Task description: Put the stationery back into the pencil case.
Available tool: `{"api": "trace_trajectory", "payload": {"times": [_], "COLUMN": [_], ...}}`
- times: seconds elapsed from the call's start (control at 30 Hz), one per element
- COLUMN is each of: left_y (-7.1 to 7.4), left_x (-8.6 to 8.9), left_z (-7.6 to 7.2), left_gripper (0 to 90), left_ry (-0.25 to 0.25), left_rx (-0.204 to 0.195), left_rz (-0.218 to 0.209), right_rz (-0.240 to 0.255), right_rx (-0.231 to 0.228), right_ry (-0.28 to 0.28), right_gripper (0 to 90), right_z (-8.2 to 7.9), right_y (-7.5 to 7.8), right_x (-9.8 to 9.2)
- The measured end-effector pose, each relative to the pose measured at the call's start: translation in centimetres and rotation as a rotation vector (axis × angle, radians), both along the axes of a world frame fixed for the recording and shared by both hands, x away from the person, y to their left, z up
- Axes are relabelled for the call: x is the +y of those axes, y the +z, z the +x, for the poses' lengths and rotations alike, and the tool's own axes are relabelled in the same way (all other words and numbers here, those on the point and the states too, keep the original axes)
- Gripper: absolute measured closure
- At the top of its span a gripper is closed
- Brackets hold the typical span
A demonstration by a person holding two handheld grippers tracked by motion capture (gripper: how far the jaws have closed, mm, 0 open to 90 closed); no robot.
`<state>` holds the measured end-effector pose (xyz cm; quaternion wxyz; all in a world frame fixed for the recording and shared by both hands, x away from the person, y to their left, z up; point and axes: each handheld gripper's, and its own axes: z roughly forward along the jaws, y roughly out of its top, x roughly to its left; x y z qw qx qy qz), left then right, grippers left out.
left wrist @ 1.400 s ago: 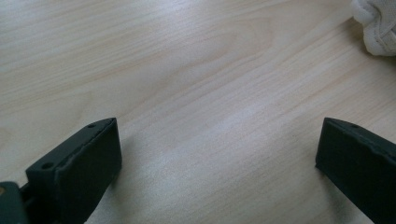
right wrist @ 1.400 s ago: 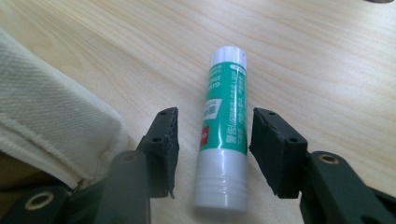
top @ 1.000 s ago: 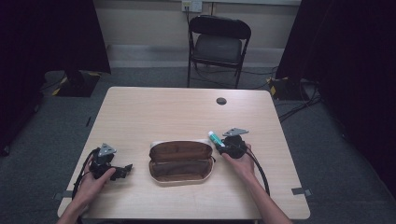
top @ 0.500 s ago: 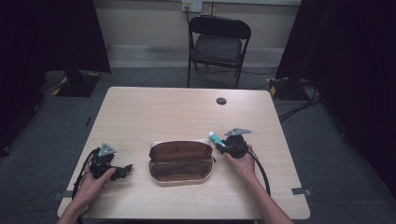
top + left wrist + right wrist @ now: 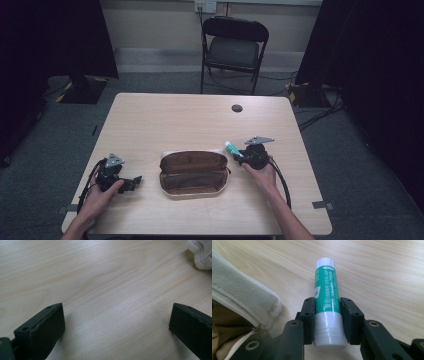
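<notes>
As seen from the high view, an open, brown-lined fabric pouch with a cream outer shell point(image 5: 193, 173) lies near the front middle of the pale wooden table point(image 5: 165, 117), its mouth facing up. The right gripper point(image 5: 239, 152) rests just beside the pouch's right end, and a green-and-white cylindrical glue stick point(image 5: 232, 148) projects from it toward the pouch's far right corner. The left gripper point(image 5: 134, 182) is held low over the table, well apart from the pouch on its left side.

From the left gripper view, the two black jaws are found spread wide with bare tabletop point(image 5: 105, 290) between them and nothing held. A corner of the cream pouch point(image 5: 201, 253) is noted at the upper right.

From the right gripper view, the right gripper point(image 5: 327, 312) is found closed on the glue stick point(image 5: 325, 287), gripped across the lower part of its barrel, the white end rearward and the far cap pointing away. The stick appears to lie close over the table. The pouch's cream rim and zip point(image 5: 244, 305) lie just beside it to the left.

It is judged that the stick is about to be placed in the pouch. The stick should be lifted clear of the rim before being carried across, kept roughly level and aligned with the pouch's long axis, and released only once low inside. Steadying of the pouch's left end by the free gripper is advised, since soft fabric may slide.
</notes>
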<state>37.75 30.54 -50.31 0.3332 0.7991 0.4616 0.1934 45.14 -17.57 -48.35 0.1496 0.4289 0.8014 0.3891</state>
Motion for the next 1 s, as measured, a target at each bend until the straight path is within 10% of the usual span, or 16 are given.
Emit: {"api": "trace_trajectory", "payload": {"times": [1.0], "left_y": [0.0], "left_x": [0.0], "left_z": [-0.1], "left_gripper": [0.0], "left_ry": [0.002], "left_rx": [-0.002], "left_rz": [-0.003], "right_rz": [0.076], "right_rx": [-0.101], "right_ry": [0.007], "right_gripper": [65.8], "right_z": [-3.1], "right_y": [4.8], "right_x": [-1.8]}}
